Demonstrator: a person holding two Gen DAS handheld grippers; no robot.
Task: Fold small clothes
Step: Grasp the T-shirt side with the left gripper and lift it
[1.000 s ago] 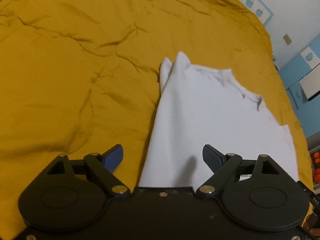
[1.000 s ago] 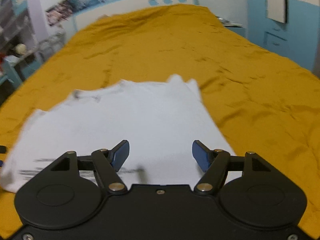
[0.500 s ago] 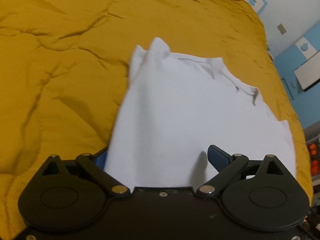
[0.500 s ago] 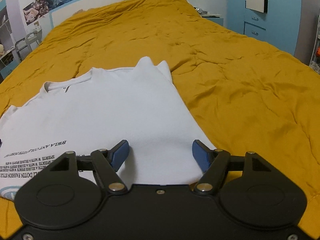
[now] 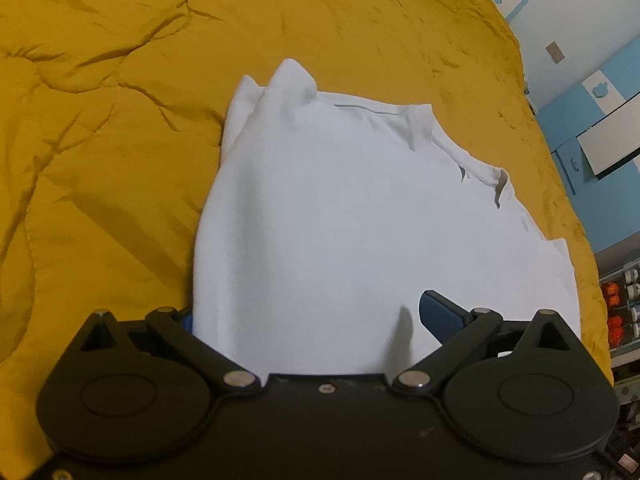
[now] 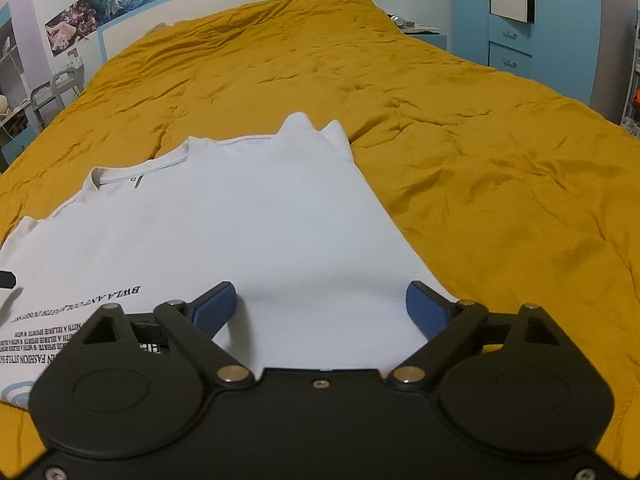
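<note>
Two claws, both spread wide, just been opening, gripping nothing. White cotton T-shirt (image 5: 352,216) flat on mustard-yellow quilted bedspread (image 5: 112,128). Left claw (image 5: 312,316) straddling shirt hem, one blue pad hidden under cloth. Right claw (image 6: 320,308) over shirt's edge, printed text alongside.

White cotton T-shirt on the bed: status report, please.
Left gripper and right gripper open, jaws just widened, holding nothing. White cotton T-shirt lies part-folded on mustard quilted bedspread. Nothing in the way.
</note>
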